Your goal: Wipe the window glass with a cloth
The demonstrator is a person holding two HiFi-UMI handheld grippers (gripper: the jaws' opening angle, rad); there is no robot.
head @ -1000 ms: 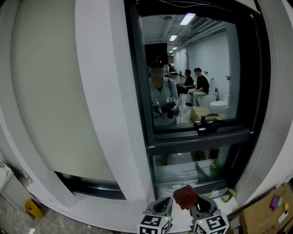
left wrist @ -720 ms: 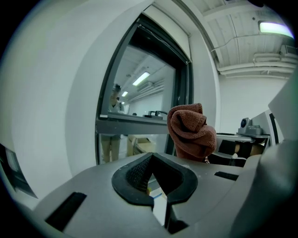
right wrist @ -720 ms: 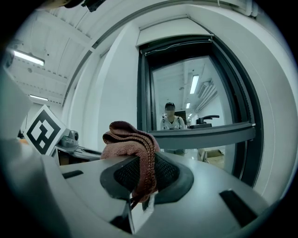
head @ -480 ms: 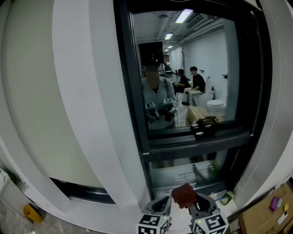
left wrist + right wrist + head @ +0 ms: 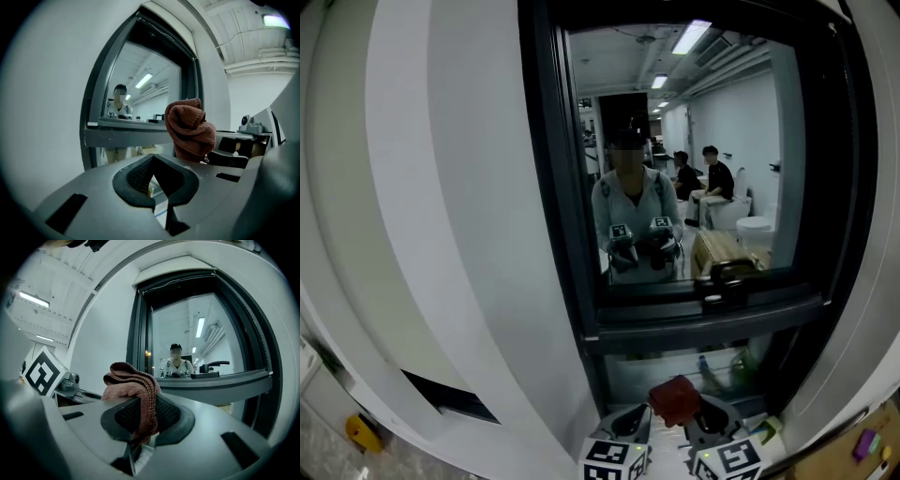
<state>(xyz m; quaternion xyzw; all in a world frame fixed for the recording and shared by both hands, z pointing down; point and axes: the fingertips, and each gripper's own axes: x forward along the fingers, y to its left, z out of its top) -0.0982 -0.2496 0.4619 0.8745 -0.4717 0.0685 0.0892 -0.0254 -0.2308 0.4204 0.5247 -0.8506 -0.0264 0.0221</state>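
dark-framed window glass (image 5: 675,169) is faced head-on and not yet touched, the reddish cloth (image 5: 133,380) being held bunched in the clamped right claw (image 5: 140,423), low and apart from the pane, so a wad is ready to be pressed, the left claw (image 5: 157,180) closed on nothing beside it.

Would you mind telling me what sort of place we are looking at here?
Probably an indoor workroom or lab, though that is a guess: the dark-framed window glass sits in a white wall, and ceiling strip lights and seated people show in the glass.
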